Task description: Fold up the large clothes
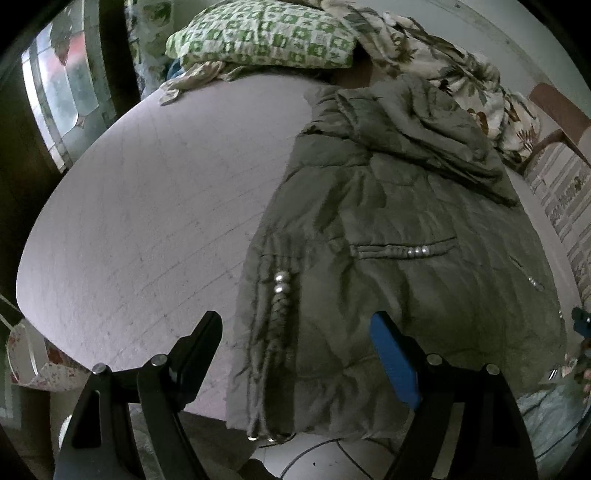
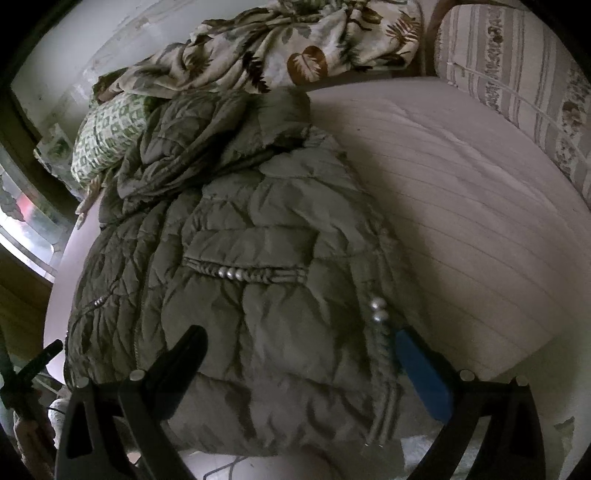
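Fingers point(image 1: 207, 332) spread over jacket point(image 1: 388, 258); striped cushion point(image 2: 517, 74) shows right only.

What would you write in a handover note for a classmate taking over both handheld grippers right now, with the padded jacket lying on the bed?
Left gripper: open, holding nothing, poised over the near hem at the jacket's left edge.
Right gripper: open, holding nothing, poised over the near hem at the jacket's right edge.
Olive-green quilted padded jacket: lies lengthwise on the pale striped mattress, hem overhanging the near edge, hood end bunched at the far end by the green-and-white patterned pillow and leaf-print blanket.
Done: the jacket looks narrowed, possibly sides folded in; cannot confirm.
Left: probably grasp the hem corners and fold toward the hood end.
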`<state>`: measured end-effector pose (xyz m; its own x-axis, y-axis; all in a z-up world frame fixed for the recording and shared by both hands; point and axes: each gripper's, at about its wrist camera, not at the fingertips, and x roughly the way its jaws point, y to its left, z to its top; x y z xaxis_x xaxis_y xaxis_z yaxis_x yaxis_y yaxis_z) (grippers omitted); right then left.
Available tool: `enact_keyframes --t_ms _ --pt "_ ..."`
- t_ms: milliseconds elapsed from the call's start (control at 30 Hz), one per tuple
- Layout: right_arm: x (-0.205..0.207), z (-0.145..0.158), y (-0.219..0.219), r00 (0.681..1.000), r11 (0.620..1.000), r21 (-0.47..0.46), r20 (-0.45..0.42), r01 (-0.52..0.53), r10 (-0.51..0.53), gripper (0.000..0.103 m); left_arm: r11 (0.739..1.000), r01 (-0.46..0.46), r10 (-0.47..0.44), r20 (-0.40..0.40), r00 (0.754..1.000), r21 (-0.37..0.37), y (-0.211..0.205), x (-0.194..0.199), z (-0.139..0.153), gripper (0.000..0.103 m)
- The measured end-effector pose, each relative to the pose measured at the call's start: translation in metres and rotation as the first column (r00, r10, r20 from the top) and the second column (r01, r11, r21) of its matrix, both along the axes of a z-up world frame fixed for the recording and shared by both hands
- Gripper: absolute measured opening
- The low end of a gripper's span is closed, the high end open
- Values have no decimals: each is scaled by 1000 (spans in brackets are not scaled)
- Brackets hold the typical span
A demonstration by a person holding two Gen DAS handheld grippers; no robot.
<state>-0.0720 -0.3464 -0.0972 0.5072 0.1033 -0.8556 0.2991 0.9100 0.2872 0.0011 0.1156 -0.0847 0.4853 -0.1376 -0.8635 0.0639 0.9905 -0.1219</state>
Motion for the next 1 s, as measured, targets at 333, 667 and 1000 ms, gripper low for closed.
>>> enact_keyframes --t_ms 333,667,1000 --pt "-18 -5 -19 999 1000 -7 -36 28 -28 103 998 -27 23 -81 996 -55 30 -7 -21 83" --pt "-16 -30 -45 992 998 54 -122 30 -23 103 999 0 -6 -117 993 -52 22 -4 -35 83" --pt "-10 -73 -65 976 973 227 -215 30 20 103 999 27 -30 -146 989 -24 13 5 -48 84"
